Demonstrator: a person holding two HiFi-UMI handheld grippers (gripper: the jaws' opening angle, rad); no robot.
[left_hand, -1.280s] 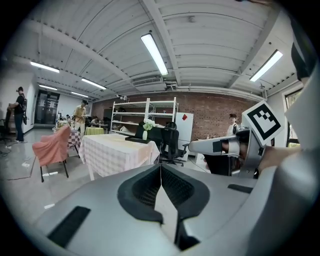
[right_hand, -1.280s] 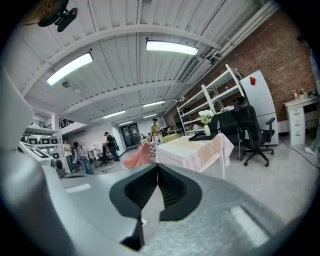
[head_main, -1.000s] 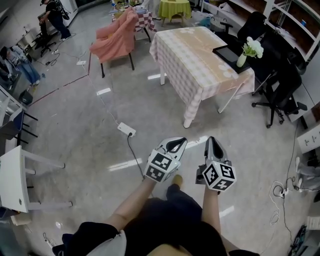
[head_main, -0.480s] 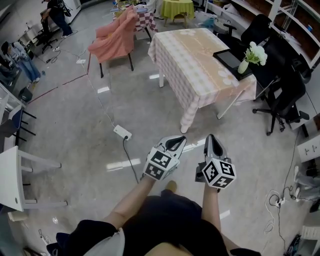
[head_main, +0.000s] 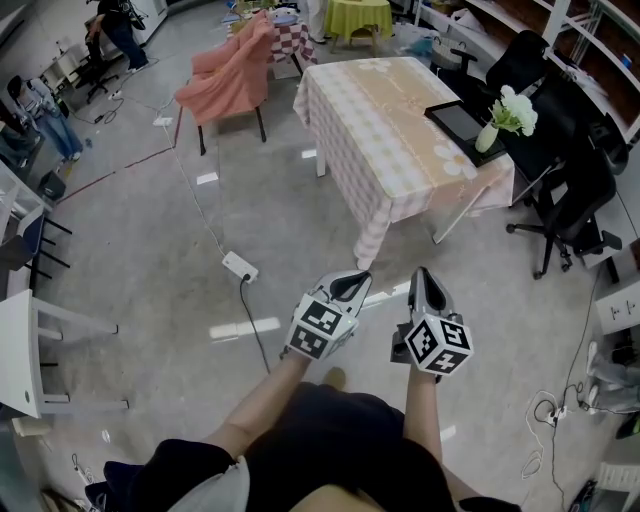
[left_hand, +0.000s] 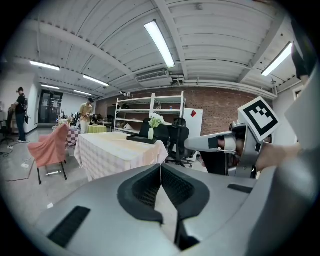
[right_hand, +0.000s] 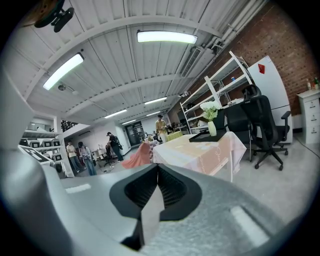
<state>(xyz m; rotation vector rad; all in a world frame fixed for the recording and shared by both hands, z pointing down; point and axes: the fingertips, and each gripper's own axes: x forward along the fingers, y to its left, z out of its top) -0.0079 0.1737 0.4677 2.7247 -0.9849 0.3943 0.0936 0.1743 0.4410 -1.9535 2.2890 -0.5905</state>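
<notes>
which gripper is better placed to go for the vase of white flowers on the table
Right, probably. The vase stands at the table's right end, on the right gripper's side; the left gripper would have to cross over. Both are shut, empty and well short of the table.

No words or numbers can be read anywhere in these pictures.

Low in the middle of the head view, the left gripper (head_main: 348, 285) and the right gripper (head_main: 422, 276) each have a cube. The left cube (head_main: 320, 330) and the right cube (head_main: 436, 345) show black and white square patterns, not letters.

In the left gripper view, a little right of the middle, a small red mark (left_hand: 192, 114) sits on a white cabinet (left_hand: 196, 131). It is too small to read.
</notes>
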